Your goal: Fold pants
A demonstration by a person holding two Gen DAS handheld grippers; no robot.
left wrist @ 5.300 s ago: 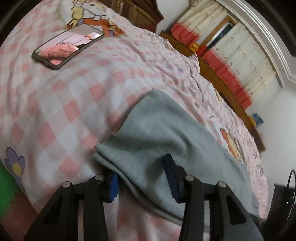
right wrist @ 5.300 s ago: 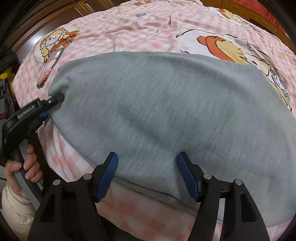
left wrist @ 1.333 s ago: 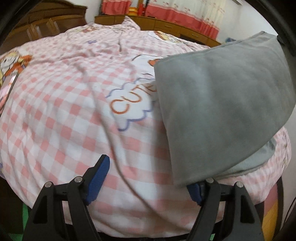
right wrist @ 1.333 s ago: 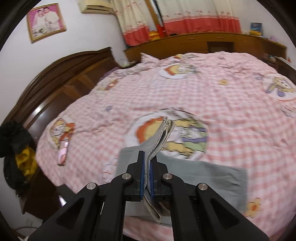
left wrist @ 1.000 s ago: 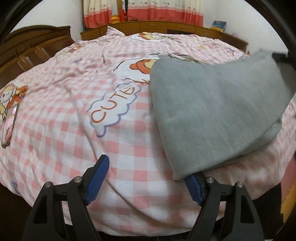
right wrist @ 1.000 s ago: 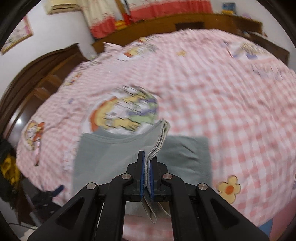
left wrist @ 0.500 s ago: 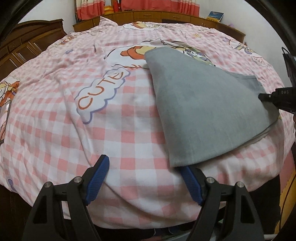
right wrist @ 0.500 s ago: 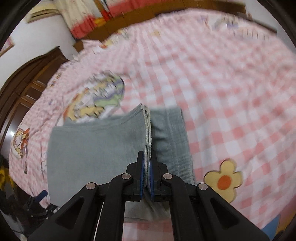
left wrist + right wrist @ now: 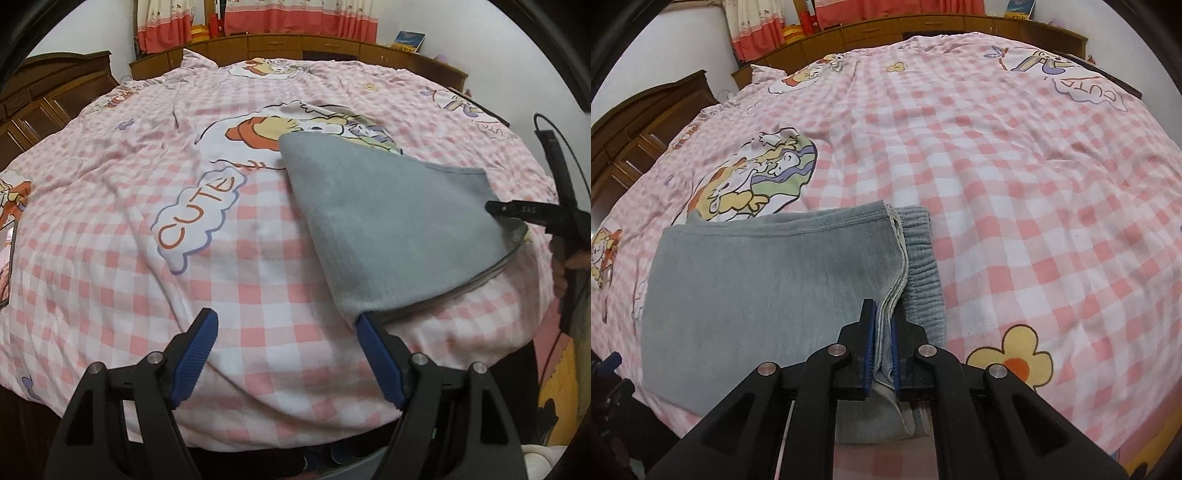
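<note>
Pink checked bedspread (image 9: 1015, 177), grey pants (image 9: 757, 280) folded flat (ribbed waistband showing)

Right hand-held gripper (image 9: 882, 347) clamped on folded grey pants' (image 9: 757, 280) edge, atop pink checked bedspread (image 9: 1015, 192).

Even, soft indoor light, moderately bright, slightly cool cast; source not visible. Strong fisheye bending, black vignette in corners of both views. Pink-and-white checked bedsheet (image 9: 258, 266) soft, slightly smeared in left view. Grey folded fleece pants (image 9: 757, 280) sharper in right view, faint shadow beside clamping black right gripper (image 9: 882, 339).
</note>
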